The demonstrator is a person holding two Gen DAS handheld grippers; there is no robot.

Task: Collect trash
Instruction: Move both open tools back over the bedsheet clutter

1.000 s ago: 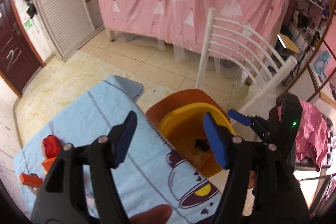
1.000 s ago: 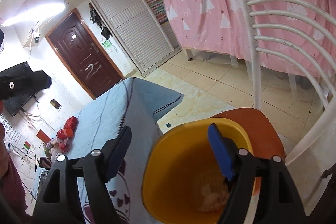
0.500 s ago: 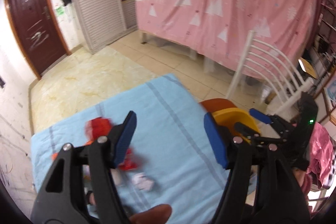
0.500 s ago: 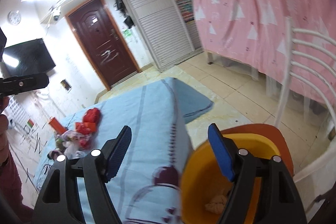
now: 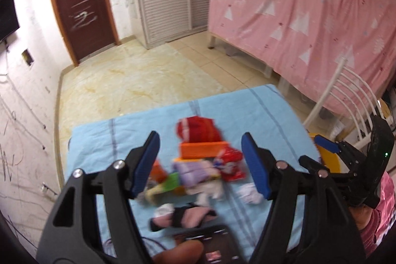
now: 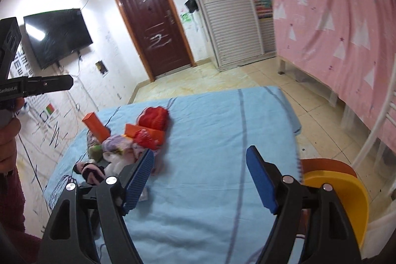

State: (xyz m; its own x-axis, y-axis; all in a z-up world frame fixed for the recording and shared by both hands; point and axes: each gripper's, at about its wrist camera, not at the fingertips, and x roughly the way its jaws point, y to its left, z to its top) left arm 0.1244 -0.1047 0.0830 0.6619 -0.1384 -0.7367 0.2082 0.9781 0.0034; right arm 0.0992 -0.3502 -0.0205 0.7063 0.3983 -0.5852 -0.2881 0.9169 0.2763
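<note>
A heap of trash lies on the light blue cloth [image 5: 259,115] of the table: a red bag [image 5: 198,128], an orange box [image 5: 203,149], a red snack wrapper [image 5: 229,163], purple and white wrappers [image 5: 195,170] and crumpled white paper [image 5: 248,193]. The heap also shows in the right wrist view [image 6: 138,137]. My left gripper [image 5: 200,166] is open and empty above the heap. My right gripper [image 6: 199,180] is open and empty over bare cloth, right of the heap. A yellow bin [image 6: 341,199] stands on an orange chair seat [image 6: 329,165] at the table's right edge.
A white slatted chair back [image 5: 346,95] rises to the right. A pink curtain [image 5: 297,4] hangs behind it. A brown door [image 6: 153,24] and a wall television [image 6: 57,36] are at the far side. A dark phone [image 5: 210,244] lies near the table's front edge.
Both grippers have swung left, away from the yellow bin and toward the trash heap on the blue cloth. Both stayed open and empty.
</note>
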